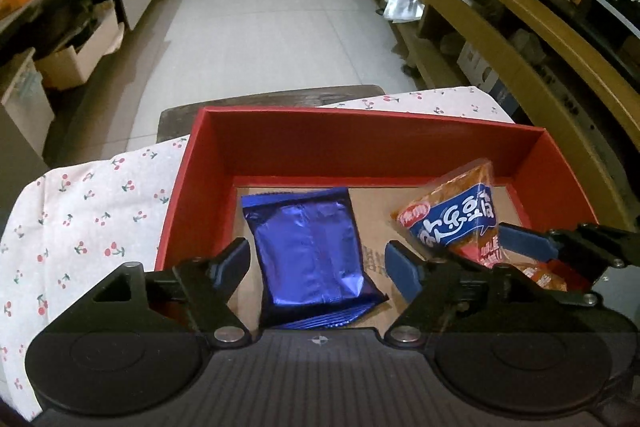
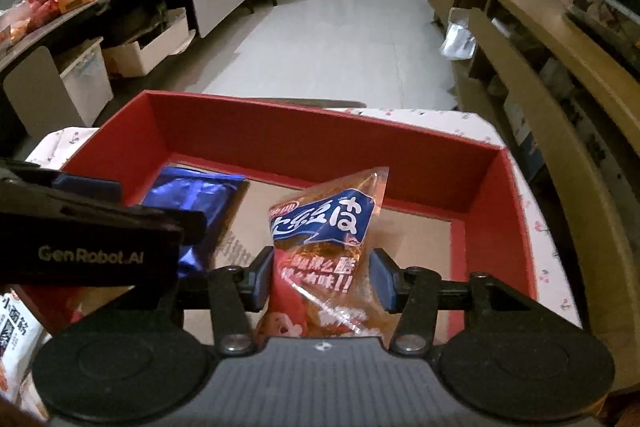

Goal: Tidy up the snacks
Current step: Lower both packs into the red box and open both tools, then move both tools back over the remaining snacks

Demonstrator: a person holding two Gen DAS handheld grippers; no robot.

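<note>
Clamping the orange snack bag (image 2: pixel 320 255) between its two blue pads, the right tool (image 2: pixel 322 285) holds the bag upright over the red box (image 2: pixel 320 147); the bag's blue label stands at twelve o'clock from the pads, its lower part hidden behind the tool's body. At nine o'clock from that grip, the left tool shows as a black arm with a blue pad, and the blue foil packet (image 2: pixel 192 203) lies beyond it on the cardboard floor of the box.

From the left wrist view, the left tool (image 1: pixel 316 263) stands with its pads apart, pressing on nothing. The blue foil packet (image 1: pixel 308 251) lies flat between them on the box floor, its far end reaching toward twelve o'clock. At two o'clock from this tool the orange snack bag (image 1: pixel 452 215) hangs in the right tool (image 1: pixel 452 255), well inside the right half of the red box (image 1: pixel 360 143).

Around the box, a white cloth with cherries (image 1: pixel 80 219) covers the surface. A small white packet (image 2: pixel 16 339) lies at eight o'clock in the right wrist view.
</note>
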